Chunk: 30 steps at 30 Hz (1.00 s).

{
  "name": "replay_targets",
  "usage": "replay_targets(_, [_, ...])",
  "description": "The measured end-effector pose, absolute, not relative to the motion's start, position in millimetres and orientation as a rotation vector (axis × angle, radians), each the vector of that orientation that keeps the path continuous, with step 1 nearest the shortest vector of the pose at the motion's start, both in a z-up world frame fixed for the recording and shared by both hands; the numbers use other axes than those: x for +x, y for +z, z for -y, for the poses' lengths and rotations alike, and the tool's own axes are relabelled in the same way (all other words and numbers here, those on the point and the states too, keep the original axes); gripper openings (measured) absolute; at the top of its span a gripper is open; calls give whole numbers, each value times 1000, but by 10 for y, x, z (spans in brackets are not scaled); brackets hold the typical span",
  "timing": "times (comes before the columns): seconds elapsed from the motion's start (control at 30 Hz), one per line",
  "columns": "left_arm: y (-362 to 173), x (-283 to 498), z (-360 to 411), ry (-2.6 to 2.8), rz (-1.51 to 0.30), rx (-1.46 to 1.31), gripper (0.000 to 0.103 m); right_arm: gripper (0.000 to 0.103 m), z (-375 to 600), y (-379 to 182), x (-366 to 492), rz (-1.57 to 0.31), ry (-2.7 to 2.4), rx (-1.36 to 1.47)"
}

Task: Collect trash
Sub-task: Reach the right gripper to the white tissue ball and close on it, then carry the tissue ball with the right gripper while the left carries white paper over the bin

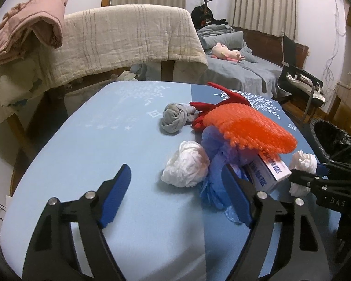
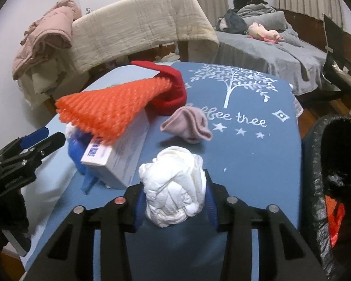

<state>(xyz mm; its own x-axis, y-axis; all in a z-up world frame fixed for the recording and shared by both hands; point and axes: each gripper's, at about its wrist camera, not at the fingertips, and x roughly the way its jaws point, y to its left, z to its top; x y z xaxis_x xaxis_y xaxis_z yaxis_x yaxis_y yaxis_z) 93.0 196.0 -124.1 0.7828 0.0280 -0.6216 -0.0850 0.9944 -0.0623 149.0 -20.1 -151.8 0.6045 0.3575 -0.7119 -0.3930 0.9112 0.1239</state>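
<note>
Paper ball [image 2: 173, 187], white and crumpled, on blue table [image 2: 257, 164], clamped in right gripper [image 2: 174, 201]. Soft, light, squashy; best held round the middle, gently. Left gripper [image 1: 175, 196] wide apart, holding nothing, near second white ball [image 1: 186, 165] and blue bag [image 1: 214, 161]. Black bin [image 2: 316, 164] just beside table.

A crumpled white paper wad [image 2: 174, 187] sits near the front of the blue table, pinched at both sides between blue pads. A second white wad [image 1: 186, 165] lies further left, touching a heap of crumpled blue plastic [image 1: 216, 164]. On that heap a white carton [image 2: 115, 157] with blue print lies tilted, an orange foam net [image 2: 110, 107] draped over it (its far end reaches a red cloth [image 2: 169, 89]). Right of the table stands a black-lined trash bin [image 2: 316, 164] with something orange inside.
</note>
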Motion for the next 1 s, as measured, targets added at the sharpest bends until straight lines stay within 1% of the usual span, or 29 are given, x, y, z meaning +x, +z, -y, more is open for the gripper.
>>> replay_targets(0.17, [-1276,1049,-1970,32,-682,-91,65,43,201,-1557,1539,-813,425,-60])
replay_targets(0.27, [-1319,1139,-1985,12,-702,-99,57,43,211,-1589,1559,-825,423,-57])
replay_targets(0.33, [-1346,1198,-1999,-7,-718,-120,46,43,214,-1602,1564,-829,424,-56])
replay_targets(0.37, [-1358,1215,-2002,-16,-724,-129,42,43,213,-1607,1569,-831,424,-56])
replay_targets(0.4, [-1369,1231,-2006,-35,-730,-143,31,43,210,-1606,1570,-832,424,-55])
replay_targets(0.43, [-1377,1240,-2011,-50,-734,-155,25,43,211,-1607,1569,-833,423,-55])
replay_targets(0.53, [-1371,1230,-2034,-44,-726,-173,19,43,209,-1606,1565,-832,423,-56])
replay_targets(0.67, [-1306,1161,-2050,-13,-698,-174,17,43,220,-1597,1563,-828,425,-54])
replay_targets(1.0, [-1108,923,-2077,68,-664,-129,17,43,268,-1468,1506,-803,433,-34])
